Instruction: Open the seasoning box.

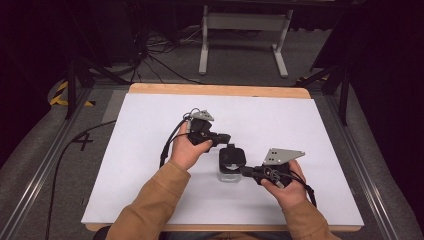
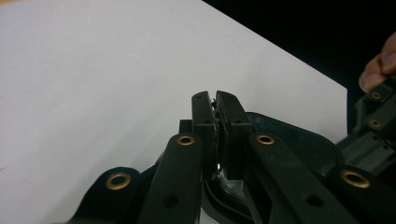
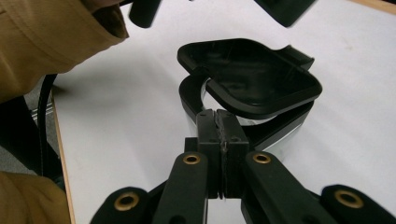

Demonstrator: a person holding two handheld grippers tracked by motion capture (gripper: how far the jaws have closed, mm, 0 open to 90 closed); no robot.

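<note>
Container (image 1: 230, 170), a small clear box with a black rim and a black hinged lid (image 1: 233, 154), sits on the white surface (image 1: 150, 150) a little nearer the person's edge than the far edge, about midway between the left and right edges. Its lid is lifted and tilted, partly raised off the rim, as the right gripper view shows with the lid (image 3: 254, 74) hanging above the open black rim (image 3: 191, 95).

From the left, the left hand-held gripper (image 1: 226, 137) reaches in with its tip just at the far side of the lid. In the left gripper view its jaws stand narrow, almost together, with a thin edge pinched between the pads (image 2: 205, 121); the black lid (image 2: 299, 140) lies just behind them, and the edge appears to belong to that lid, though I cannot tell for sure. The person's left hand (image 1: 189, 150) wraps the body of this tool, its cable trailing toward the left edge of the surface.

Coming from the right side, the right hand-held gripper (image 1: 246, 171) meets the container at its near right side. Its jaws are closed tight on the container's rim, the pads (image 3: 208, 126) pressed together over the black edge with the clear wall (image 3: 280, 142) showing just beside them. The right hand (image 1: 287, 185) holds this tool low over the surface, near the person's edge.

A tan sleeve (image 3: 51, 42) shows at the left of the right gripper view. Beyond the far edge of the surface, a pale metal stand (image 1: 245, 35) is on the floor.
</note>
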